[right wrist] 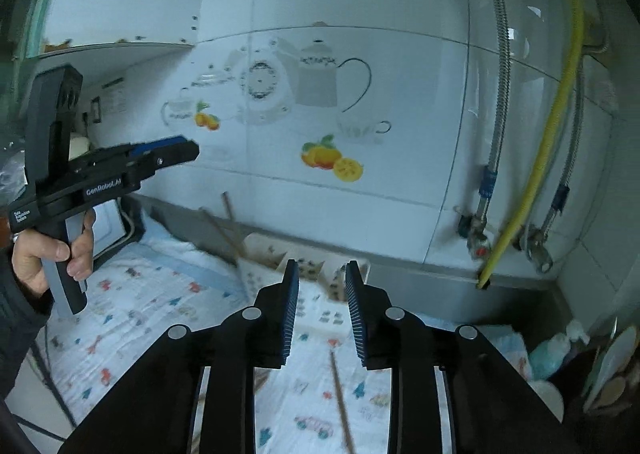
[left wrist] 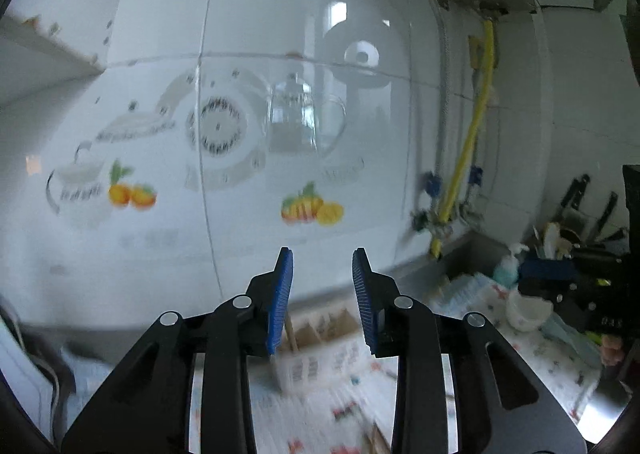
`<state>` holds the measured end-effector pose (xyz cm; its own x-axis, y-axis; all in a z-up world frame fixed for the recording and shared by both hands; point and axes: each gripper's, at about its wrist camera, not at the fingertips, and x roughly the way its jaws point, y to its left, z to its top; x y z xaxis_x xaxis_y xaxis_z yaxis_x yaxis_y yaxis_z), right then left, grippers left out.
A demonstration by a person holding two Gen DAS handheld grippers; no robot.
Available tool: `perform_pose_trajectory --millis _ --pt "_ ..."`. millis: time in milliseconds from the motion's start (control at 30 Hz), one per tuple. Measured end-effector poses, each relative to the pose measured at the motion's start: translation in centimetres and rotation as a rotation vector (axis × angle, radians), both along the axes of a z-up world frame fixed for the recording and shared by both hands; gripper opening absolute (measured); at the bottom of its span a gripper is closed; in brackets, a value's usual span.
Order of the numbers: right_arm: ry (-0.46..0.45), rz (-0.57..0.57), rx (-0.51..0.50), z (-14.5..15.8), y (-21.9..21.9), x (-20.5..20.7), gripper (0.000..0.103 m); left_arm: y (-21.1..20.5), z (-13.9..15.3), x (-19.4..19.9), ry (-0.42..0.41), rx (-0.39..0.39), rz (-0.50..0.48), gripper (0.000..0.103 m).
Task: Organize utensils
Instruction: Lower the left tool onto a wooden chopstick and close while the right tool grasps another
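Right claw (right wrist: 322, 310) open above chopstick (right wrist: 340, 402)

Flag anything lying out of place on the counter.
One chopstick lies loose on the patterned cloth, outside the divided organizer box by the wall. Other sticks lean askew at the box's left end, poking past its rim rather than lying flat inside.

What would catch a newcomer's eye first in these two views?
The tiled wall with its teapot and fruit decals fills the background, with a yellow hose running down it at the right. Below, a wooden utensil tray sits on the patterned cloth. The left gripper, held in a hand, hangs at the left.
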<state>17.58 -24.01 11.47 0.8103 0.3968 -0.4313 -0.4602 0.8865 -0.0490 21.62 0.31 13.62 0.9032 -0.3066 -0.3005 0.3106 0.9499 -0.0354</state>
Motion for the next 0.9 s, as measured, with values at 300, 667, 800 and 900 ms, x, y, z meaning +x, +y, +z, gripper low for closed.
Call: perform_pose_trajectory --millis 300,667,800,900 --pt "0.051 -0.002 0.048 -5.5 -2.5 -5.9 0.024 2.0 -7.7 -7.7 0.144 0.018 -0.014 0.031" --pt "0.207 -0.095 -0.002 -15.7 -5.7 -6.1 0.024 2.9 -19.2 -11.5 0.382 0.030 -0.011 0.031" --pt "0.247 -0.125 -0.053 -18.7 -6.2 -4.9 0.024 2.8 -21.7 -12.1 0.435 0.005 -0.013 0.037" --pt "0.280 -0.144 -0.085 -20.5 -6.7 -3.7 0.024 2.5 -23.1 -12.4 0.460 0.014 -0.017 0.038"
